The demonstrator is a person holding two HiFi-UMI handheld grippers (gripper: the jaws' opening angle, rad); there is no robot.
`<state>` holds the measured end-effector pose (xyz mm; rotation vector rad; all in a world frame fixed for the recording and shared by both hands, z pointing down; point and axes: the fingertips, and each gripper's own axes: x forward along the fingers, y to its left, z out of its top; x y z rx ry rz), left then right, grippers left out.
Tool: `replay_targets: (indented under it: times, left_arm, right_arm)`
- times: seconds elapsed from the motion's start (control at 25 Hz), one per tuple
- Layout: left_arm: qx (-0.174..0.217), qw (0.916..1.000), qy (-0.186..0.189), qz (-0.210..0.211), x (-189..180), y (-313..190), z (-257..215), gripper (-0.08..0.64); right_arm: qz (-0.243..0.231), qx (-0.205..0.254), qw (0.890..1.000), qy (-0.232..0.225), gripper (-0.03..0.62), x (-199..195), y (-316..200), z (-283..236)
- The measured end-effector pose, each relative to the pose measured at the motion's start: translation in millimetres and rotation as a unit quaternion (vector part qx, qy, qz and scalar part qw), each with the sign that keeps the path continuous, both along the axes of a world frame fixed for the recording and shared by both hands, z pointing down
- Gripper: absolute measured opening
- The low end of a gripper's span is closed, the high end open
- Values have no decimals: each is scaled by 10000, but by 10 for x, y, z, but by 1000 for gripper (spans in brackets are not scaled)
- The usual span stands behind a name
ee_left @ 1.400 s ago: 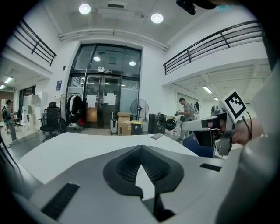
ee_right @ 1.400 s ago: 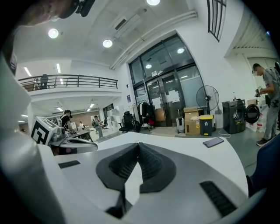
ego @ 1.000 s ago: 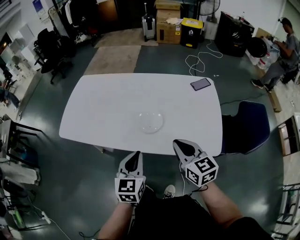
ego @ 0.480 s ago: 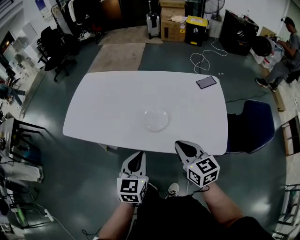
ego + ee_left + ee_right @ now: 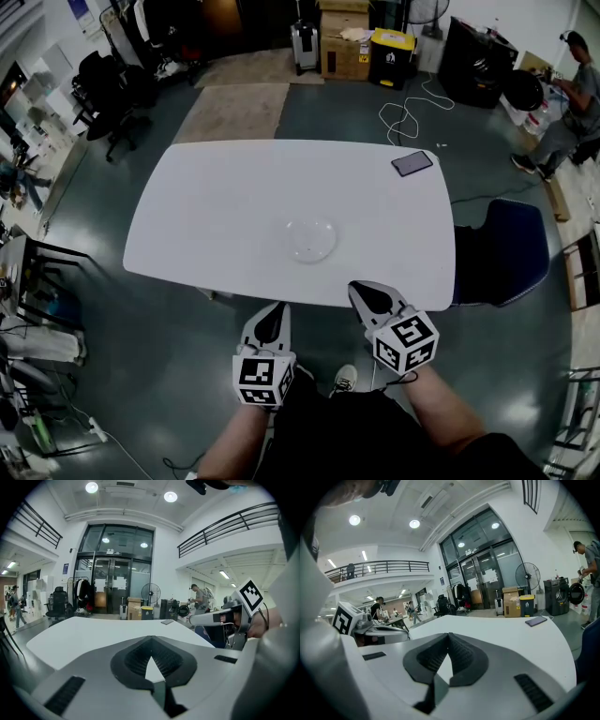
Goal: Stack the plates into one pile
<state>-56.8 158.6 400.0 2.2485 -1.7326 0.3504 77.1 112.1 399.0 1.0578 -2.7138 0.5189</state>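
Observation:
A clear plate or small pile of plates lies near the middle of the white table, towards its near edge. Both grippers hang in front of the near edge, short of the table. My left gripper is shut with nothing between its jaws, below and left of the plate. My right gripper is also shut and empty, just at the table's near edge, right of the plate. In the left gripper view the closed jaws point across the table top; the right gripper view shows its jaws shut likewise.
A dark phone lies at the table's far right corner. A blue chair stands at the right end. Boxes and a yellow-lidded bin stand far behind. A person sits at the far right. Cables lie on the floor.
The head view shifted slightly, so table and plate sit a little differently in the picture. Both grippers stay shut and in about the same place.

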Motion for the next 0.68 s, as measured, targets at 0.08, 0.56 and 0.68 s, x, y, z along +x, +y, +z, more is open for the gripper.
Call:
replay_targets:
  times: [0.08,0.56,0.68]
  left_arm:
    - [-2,10000,7,-4,4,-8,4,18]
    - [-21,10000,32,-14,33,-19,52,18]
    - [-37,10000,39,-21,38,-6,50,18]
  right_arm:
    - [-1,-6,10000,-2,17,2,-8,7]
    - [-35,-29,10000,26,17,3,-11,57]
    - [-46,-36,10000,27,17,0,-2,47]
